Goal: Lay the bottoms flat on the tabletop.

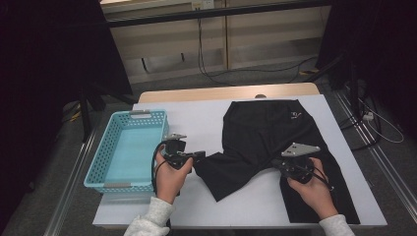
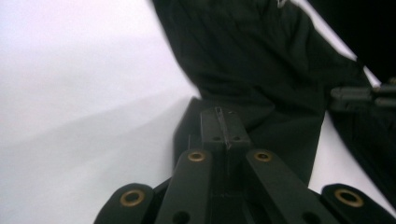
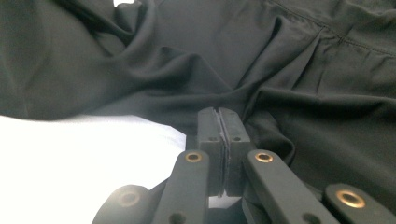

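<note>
Black shorts lie spread on the white table cover, waistband at the far side, one leg reaching left and one running toward the near right. My left gripper is shut on the hem of the left leg; in the left gripper view the jaws meet on the corner of the shorts. My right gripper is shut on a fold of the shorts between the two legs; in the right gripper view the cloth puckers toward the closed gripper.
A light blue plastic basket stands at the table's left edge, just left of my left hand. The wooden table edge runs along the far side. Cables lie on the floor beyond and to the right.
</note>
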Available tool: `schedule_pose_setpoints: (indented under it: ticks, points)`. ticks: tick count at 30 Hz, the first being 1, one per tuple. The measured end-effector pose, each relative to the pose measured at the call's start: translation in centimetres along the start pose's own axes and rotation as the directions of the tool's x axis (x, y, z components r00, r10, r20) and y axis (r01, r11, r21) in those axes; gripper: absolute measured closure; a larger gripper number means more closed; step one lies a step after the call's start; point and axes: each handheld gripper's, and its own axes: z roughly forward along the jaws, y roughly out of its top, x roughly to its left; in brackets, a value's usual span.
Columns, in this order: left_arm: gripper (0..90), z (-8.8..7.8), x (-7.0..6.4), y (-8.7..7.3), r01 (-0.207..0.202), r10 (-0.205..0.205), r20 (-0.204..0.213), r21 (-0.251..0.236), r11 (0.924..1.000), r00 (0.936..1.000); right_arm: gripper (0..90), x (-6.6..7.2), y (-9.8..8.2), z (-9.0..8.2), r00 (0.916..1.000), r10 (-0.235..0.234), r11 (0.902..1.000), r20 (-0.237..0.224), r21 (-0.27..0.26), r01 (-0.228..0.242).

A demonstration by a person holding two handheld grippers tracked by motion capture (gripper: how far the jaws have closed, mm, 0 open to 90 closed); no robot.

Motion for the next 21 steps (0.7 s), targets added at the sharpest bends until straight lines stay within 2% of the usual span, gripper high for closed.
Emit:
schedule_pose_setpoints:
  ticks: [2,3,4,6,7,8,9,11,12,13,14,15,16,18,19,20,21]
  points:
    - [88.9,0.5,0.2,-0.5,-0.007,0.007,-0.008,0.003,1.0000,0.9999,89.3,0.0,0.0,0.0,1.0000,0.001,1.0000,-0.003,-0.002,-0.001]
    - [84.7,0.6,0.3,-0.8,-0.022,0.023,-0.019,0.011,0.9997,0.9996,89.3,0.0,0.0,0.0,1.0000,0.000,1.0000,-0.004,-0.002,0.000]
    - [77.3,0.8,0.2,-1.1,-0.036,0.036,-0.012,0.017,0.9992,0.9993,89.3,0.1,0.0,0.0,1.0000,-0.001,1.0000,-0.005,0.001,0.001]
    - [69.2,0.9,-0.3,-1.6,-0.078,0.077,0.027,0.040,0.9961,0.9967,89.3,0.1,0.0,0.0,1.0000,-0.001,1.0000,-0.004,0.001,0.001]
    - [64.8,0.8,-0.9,-1.8,-0.137,0.134,0.051,0.056,0.9891,0.9897,89.3,0.1,0.0,0.0,1.0000,-0.004,1.0000,-0.005,-0.001,0.004]
    - [62.1,0.7,-1.4,-1.8,-0.159,0.155,0.071,0.056,0.9857,0.9854,89.3,0.1,0.1,0.0,1.0000,-0.006,1.0000,-0.006,-0.004,0.006]
    - [60.1,0.5,-2.0,-2.0,-0.196,0.190,0.096,0.059,0.9789,0.9771,89.3,0.2,0.1,0.0,1.0000,-0.005,1.0000,-0.007,-0.005,0.005]
    - [51.5,0.4,-2.9,-2.6,-0.240,0.231,0.125,0.061,0.9689,0.9649,89.3,0.3,0.1,0.1,0.9999,-0.010,1.0000,-0.008,-0.002,0.010]
    - [52.4,0.5,-3.3,-3.0,-0.251,0.239,0.140,0.077,0.9649,0.9610,89.3,0.3,0.1,0.1,0.9999,-0.011,0.9999,-0.009,-0.002,0.011]
    - [52.4,0.5,-3.3,-3.0,-0.251,0.239,0.140,0.077,0.9649,0.9610,89.3,0.3,0.1,0.1,0.9999,-0.012,0.9999,-0.008,-0.003,0.012]
    - [51.7,0.7,-3.8,-3.7,-0.282,0.266,0.158,0.085,0.9558,0.9509,89.3,0.3,0.1,0.1,0.9998,-0.015,0.9999,-0.009,-0.004,0.015]
    - [51.5,0.7,-3.8,-3.7,-0.282,0.266,0.158,0.085,0.9558,0.9509,89.3,0.3,0.1,0.1,0.9998,-0.016,0.9999,-0.010,-0.004,0.016]
    - [51.0,1.1,-4.4,-4.6,-0.319,0.300,0.163,0.103,0.9422,0.9397,89.3,0.4,0.1,0.1,0.9998,-0.017,0.9999,-0.009,-0.003,0.017]
    - [49.6,1.6,-4.8,-5.4,-0.354,0.334,0.161,0.115,0.9281,0.9286,89.3,0.3,0.1,0.1,0.9998,-0.018,0.9998,-0.007,-0.004,0.018]
    - [49.6,1.6,-4.8,-5.4,-0.354,0.334,0.161,0.115,0.9281,0.9286,89.3,0.3,0.1,0.1,0.9998,-0.018,0.9998,-0.007,-0.004,0.018]
    - [49.8,2.1,-5.1,-5.8,-0.365,0.344,0.155,0.131,0.9219,0.9260,89.3,0.3,0.1,0.2,0.9999,-0.015,0.9999,-0.006,-0.003,0.015]
    - [50.7,2.1,-5.1,-5.8,-0.365,0.344,0.155,0.131,0.9219,0.9260,89.3,0.3,0.1,0.2,0.9999,-0.015,0.9999,-0.005,-0.003,0.015]
